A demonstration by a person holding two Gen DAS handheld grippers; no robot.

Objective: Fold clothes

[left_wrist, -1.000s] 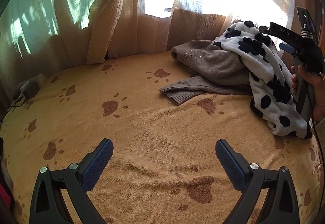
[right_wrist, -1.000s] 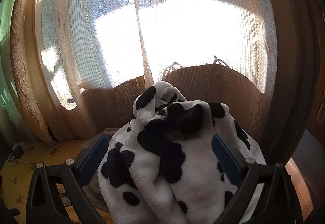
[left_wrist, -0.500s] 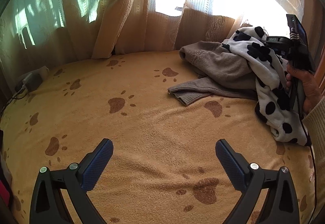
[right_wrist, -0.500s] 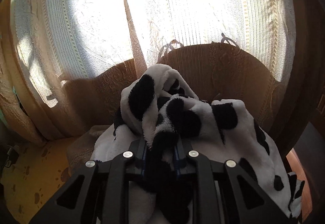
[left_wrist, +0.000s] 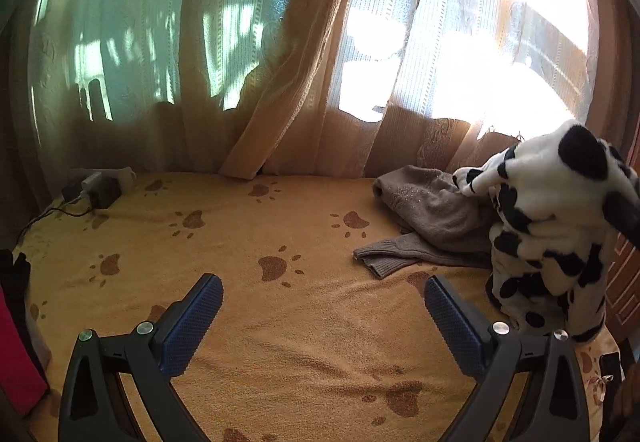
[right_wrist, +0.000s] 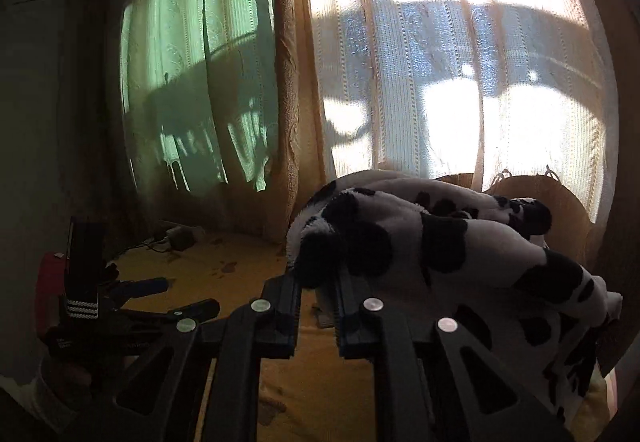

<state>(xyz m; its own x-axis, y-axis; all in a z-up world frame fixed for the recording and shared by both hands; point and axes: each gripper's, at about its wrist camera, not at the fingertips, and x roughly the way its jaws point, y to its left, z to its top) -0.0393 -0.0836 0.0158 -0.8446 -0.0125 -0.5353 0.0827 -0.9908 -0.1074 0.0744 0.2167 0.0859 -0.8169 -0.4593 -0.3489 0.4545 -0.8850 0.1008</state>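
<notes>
A fluffy white garment with black spots (left_wrist: pixel 552 217) hangs lifted at the right of the left wrist view, its lower part trailing onto the bed. My right gripper (right_wrist: pixel 318 282) is shut on a fold of this spotted garment (right_wrist: pixel 440 242), which drapes off to the right. A grey-brown knit sweater (left_wrist: pixel 432 217) lies crumpled on the bed beside it, one sleeve stretched toward the middle. My left gripper (left_wrist: pixel 324 316) hovers open over the bedspread, nothing between its fingers. In the right wrist view the left gripper (right_wrist: pixel 168 298) shows at the lower left.
The bed carries an orange blanket with brown paw prints (left_wrist: pixel 280 322). Curtains (left_wrist: pixel 280 81) hang along the far edge. A charger and power strip (left_wrist: pixel 96 185) lie at the far left corner. Something pink and black (left_wrist: pixel 16 342) sits at the left edge.
My right gripper went from open around the spotted garment to shut on it, then lifted it and swung left. The left gripper stayed open, its view tilting upward.
</notes>
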